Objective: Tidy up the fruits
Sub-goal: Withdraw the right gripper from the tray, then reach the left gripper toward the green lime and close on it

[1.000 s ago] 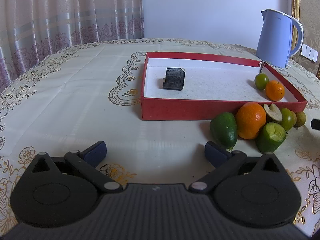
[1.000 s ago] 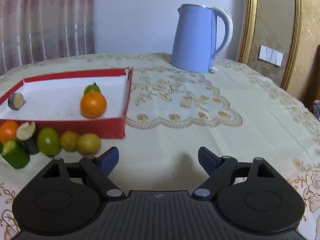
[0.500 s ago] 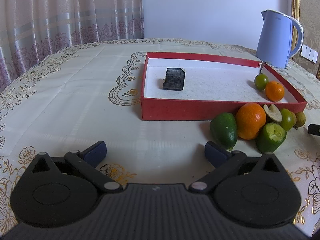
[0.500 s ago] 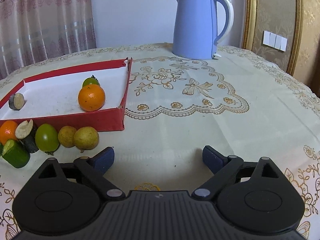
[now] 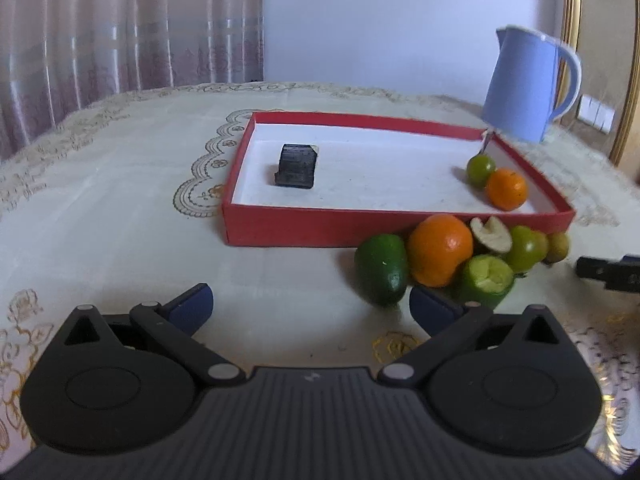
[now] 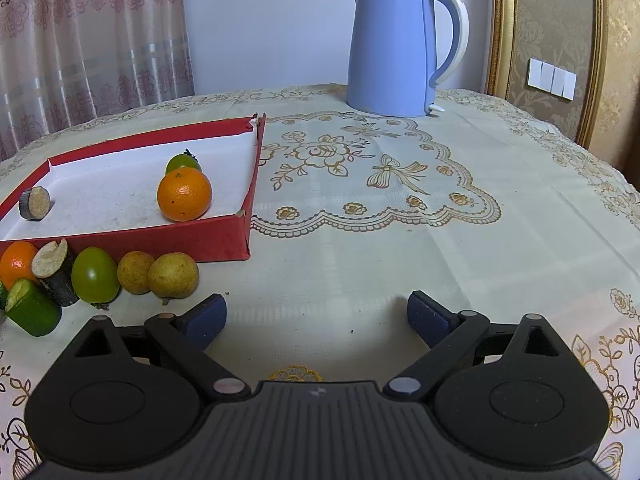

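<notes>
A red tray (image 5: 304, 232) (image 6: 224, 240) holds a dark cut piece (image 5: 297, 165) (image 6: 35, 203), a small green fruit (image 5: 480, 168) (image 6: 182, 163) and a small orange (image 5: 506, 189) (image 6: 184, 194). In front of the tray lie an avocado (image 5: 380, 269), a large orange (image 5: 439, 249) (image 6: 16, 264), a cut green piece (image 5: 487, 280) (image 6: 31, 312), a dark white-fleshed piece (image 5: 491, 234) (image 6: 55, 272), a green fruit (image 5: 522, 248) (image 6: 94, 274) and two yellowish fruits (image 6: 173, 274). My left gripper (image 5: 310, 306) is open and empty, its right fingertip by the avocado. My right gripper (image 6: 316, 316) is open and empty, right of the yellowish fruits.
A blue electric kettle (image 5: 520, 88) (image 6: 392, 48) stands behind the tray's far right corner. An embroidered cream cloth (image 6: 400, 216) covers the table. Curtains hang at the back left, a gold-framed panel at the right. The right gripper's tip (image 5: 608, 272) shows at the left wrist view's right edge.
The left gripper has moved forward and a little right toward the fruit pile. The right gripper has pulled back and lowered slightly. Both stay open.
</notes>
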`<action>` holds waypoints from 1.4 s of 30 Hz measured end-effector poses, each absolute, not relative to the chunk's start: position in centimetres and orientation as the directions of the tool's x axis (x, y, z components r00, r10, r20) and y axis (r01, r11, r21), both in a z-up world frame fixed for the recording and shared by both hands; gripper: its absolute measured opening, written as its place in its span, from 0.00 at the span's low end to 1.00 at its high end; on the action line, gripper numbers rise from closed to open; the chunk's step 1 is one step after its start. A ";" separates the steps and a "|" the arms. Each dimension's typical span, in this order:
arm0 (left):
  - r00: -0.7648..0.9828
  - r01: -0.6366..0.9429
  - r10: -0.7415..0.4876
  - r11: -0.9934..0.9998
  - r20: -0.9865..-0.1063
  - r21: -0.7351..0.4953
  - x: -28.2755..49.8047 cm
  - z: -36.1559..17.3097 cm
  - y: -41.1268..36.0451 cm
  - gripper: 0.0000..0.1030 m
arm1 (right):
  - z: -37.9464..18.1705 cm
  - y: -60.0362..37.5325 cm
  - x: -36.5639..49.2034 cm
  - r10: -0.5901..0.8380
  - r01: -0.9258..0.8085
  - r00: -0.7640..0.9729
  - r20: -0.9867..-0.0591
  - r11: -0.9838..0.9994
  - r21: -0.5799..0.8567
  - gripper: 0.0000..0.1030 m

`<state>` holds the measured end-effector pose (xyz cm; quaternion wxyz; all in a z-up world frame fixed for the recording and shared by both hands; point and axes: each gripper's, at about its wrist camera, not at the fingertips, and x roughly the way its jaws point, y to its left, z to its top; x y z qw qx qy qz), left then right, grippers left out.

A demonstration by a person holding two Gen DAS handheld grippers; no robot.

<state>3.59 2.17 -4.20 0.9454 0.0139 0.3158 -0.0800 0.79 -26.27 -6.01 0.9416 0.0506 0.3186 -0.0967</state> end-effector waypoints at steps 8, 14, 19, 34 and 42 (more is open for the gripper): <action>0.776 0.146 -0.124 0.989 -0.619 -0.015 5.3 -4.3 1.5 1.00 | -6.0 -26.3 0.8 -0.150 0.214 0.778 -0.610 0.976 0.034 0.95; 0.790 0.175 -0.128 0.984 -0.599 0.020 4.6 -4.6 1.4 0.97 | -6.0 -26.3 0.8 -0.150 0.214 0.778 -0.610 0.976 0.034 0.95; 0.785 0.181 -0.159 0.983 -0.599 -0.024 4.7 -4.2 1.6 0.87 | -6.0 -26.3 0.8 -0.150 0.214 0.778 -0.610 0.976 0.034 0.95; 0.775 0.172 -0.172 0.983 -0.609 -0.059 5.1 -3.7 1.3 0.65 | -6.0 -26.3 0.8 -0.149 0.214 0.778 -0.610 0.976 0.034 0.95; 0.782 0.158 -0.156 0.986 -0.603 -0.051 5.5 -4.1 0.7 0.57 | -6.0 -26.3 0.8 -0.149 0.214 0.778 -0.610 0.976 0.034 0.95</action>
